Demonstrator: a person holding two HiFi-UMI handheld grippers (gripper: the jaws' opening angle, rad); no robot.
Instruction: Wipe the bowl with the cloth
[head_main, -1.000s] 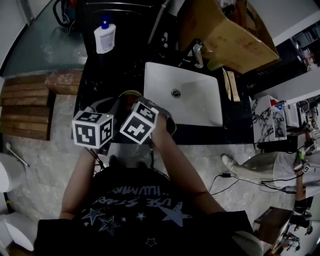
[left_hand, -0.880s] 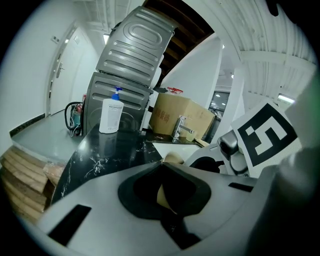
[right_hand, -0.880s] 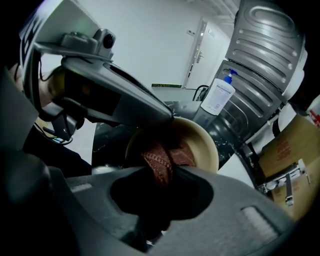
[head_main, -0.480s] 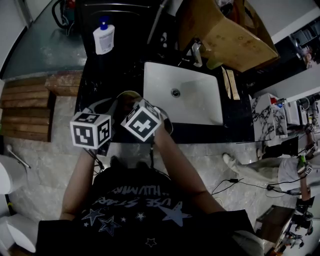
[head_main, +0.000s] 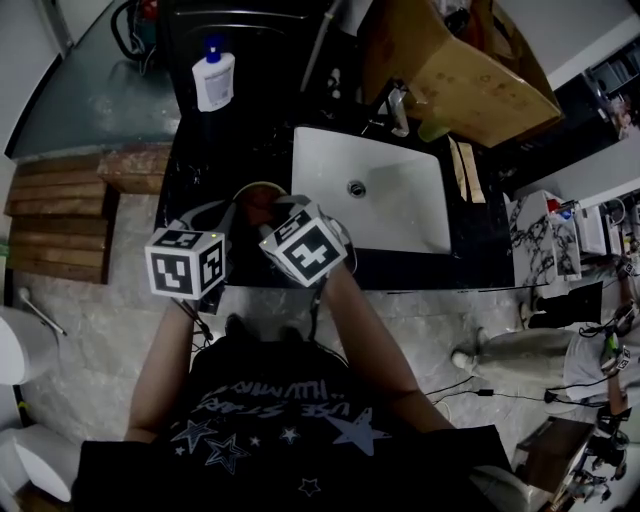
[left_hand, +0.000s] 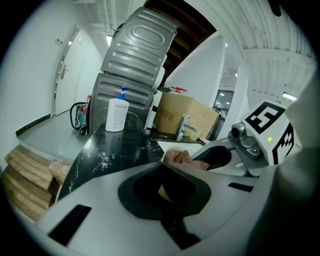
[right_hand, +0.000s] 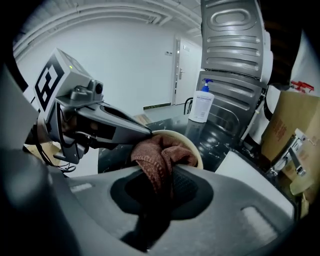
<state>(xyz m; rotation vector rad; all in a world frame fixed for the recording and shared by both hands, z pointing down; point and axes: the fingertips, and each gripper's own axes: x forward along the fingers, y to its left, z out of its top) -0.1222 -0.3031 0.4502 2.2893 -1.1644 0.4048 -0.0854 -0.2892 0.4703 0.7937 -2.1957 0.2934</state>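
The right gripper (right_hand: 161, 176) is clamping the cloth (right_hand: 159, 152) and pressing it into the bowl (right_hand: 192, 146), which is lying at frame centre, directly ahead of its jaws. The left gripper (left_hand: 163, 187) is apparently pinching the bowl's rim from the frame's left.

My left gripper (left_hand: 163, 191) is clamped on the bowl (right_hand: 196, 149) at its rim. My right gripper (right_hand: 157, 184) pinches the cloth (right_hand: 159, 156). The two sit side by side, close before my chest.
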